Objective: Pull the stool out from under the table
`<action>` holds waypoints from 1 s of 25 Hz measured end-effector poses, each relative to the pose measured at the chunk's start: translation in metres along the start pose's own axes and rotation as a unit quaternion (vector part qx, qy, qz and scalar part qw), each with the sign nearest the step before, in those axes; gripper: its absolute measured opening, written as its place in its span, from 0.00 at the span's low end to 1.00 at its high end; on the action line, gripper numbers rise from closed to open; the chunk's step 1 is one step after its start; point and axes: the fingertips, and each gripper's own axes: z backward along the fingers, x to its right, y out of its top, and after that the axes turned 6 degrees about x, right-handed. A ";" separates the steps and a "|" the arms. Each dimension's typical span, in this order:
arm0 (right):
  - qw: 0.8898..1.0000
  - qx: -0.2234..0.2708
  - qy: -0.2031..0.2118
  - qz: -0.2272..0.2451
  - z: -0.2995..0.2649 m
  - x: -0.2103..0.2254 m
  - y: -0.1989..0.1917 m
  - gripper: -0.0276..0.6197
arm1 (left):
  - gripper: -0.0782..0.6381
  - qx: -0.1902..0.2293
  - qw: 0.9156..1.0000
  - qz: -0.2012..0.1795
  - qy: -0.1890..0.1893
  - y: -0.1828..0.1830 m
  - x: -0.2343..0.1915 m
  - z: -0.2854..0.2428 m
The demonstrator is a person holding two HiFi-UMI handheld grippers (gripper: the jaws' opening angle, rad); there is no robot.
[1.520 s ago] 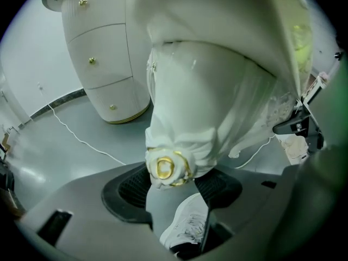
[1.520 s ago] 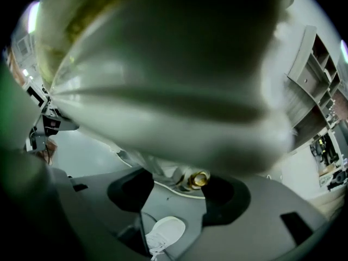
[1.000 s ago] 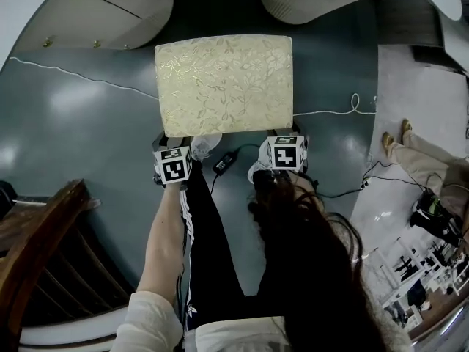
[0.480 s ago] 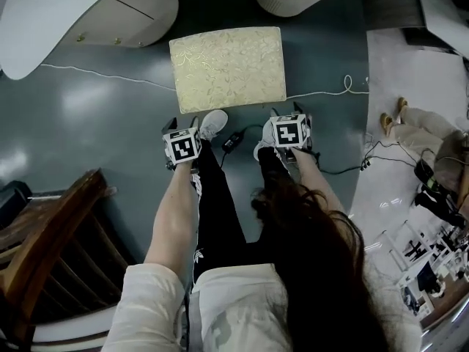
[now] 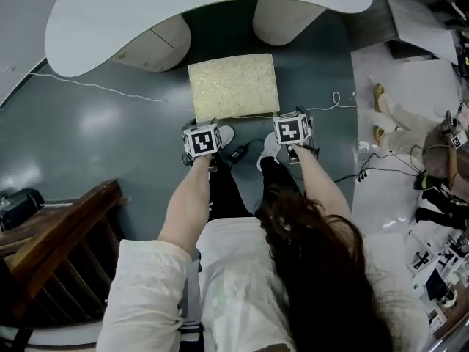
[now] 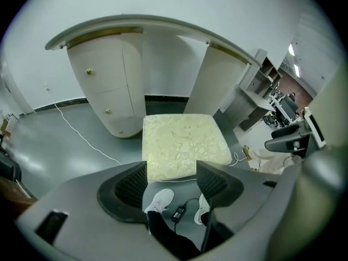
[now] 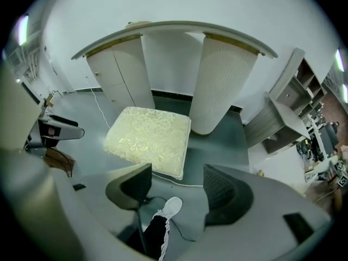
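The stool point(image 5: 233, 86) has a cream floral cushion and stands on the grey floor in front of the white table point(image 5: 183, 13), clear of its top. My left gripper point(image 5: 200, 127) hangs above the stool's near left corner, my right gripper point(image 5: 293, 119) above its near right corner. In the left gripper view the stool point(image 6: 184, 145) lies well beyond the open left gripper point(image 6: 171, 181), with only floor and shoes between the jaws. The right gripper point(image 7: 176, 186) is open too, and the stool point(image 7: 148, 137) sits ahead of it to the left.
Two cream pedestals point(image 5: 154, 42) hold up the table. A white cable point(image 5: 95, 86) crosses the floor at the left, and a black power adapter point(image 5: 238, 152) lies by the person's white shoes point(image 5: 226, 134). A wooden chair point(image 5: 58, 248) stands at the lower left. Another person point(image 5: 410, 130) sits at the right.
The view has risen and drawn back, so the stool looks smaller and more of the table shows. Both grippers have lifted away from the stool's near edge.
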 end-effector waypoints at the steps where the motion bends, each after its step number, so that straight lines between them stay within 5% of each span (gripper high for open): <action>1: 1.000 0.007 -0.003 0.002 0.013 0.001 0.009 0.50 | 0.48 0.006 1.000 0.001 -0.001 0.010 0.003 0.011; 7: 0.998 0.064 -0.022 -0.007 0.074 0.009 0.069 0.50 | 0.48 0.050 0.998 -0.031 0.010 0.072 0.005 0.061; 12: 0.990 0.135 -0.021 0.019 0.105 0.013 0.125 0.50 | 0.48 0.123 0.991 -0.018 0.051 0.127 -0.010 0.088; 16: 0.970 0.240 -0.028 0.001 0.147 0.022 0.190 0.50 | 0.46 0.226 0.973 -0.027 0.039 0.197 -0.003 0.123; 20: 0.943 0.332 -0.031 -0.014 0.199 0.025 0.237 0.50 | 0.45 0.289 0.957 -0.011 -0.016 0.242 0.024 0.164; 25: 0.901 0.433 -0.024 -0.019 0.275 0.022 0.269 0.49 | 0.41 0.394 0.918 -0.034 -0.028 0.277 0.055 0.243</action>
